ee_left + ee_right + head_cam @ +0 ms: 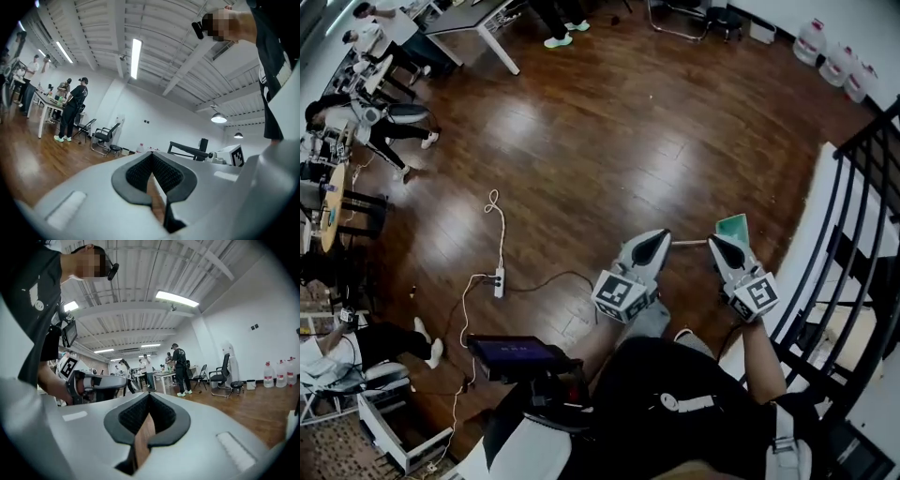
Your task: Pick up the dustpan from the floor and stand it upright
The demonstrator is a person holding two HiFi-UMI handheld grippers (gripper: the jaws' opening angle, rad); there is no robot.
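Note:
In the head view the dustpan (pixel 733 226), a teal pan with a thin pale handle (pixel 689 244) running left, lies on the dark wooden floor close to the black railing. My left gripper (pixel 662 236) is held just left of the handle, shut and empty. Its closed jaws also show in the left gripper view (pixel 151 155). My right gripper (pixel 716 240) is right beside the pan's near edge, likewise shut with nothing in it. The right gripper view (pixel 149 395) shows it closed too. Neither gripper view shows the dustpan.
A black stair railing (pixel 853 216) stands at the right. A white power strip with cables (pixel 499 281) lies on the floor to the left, and a tablet (pixel 514 352) sits near my waist. Water jugs (pixel 839 61) stand far right. People and desks (pixel 473 23) are at the far left and back.

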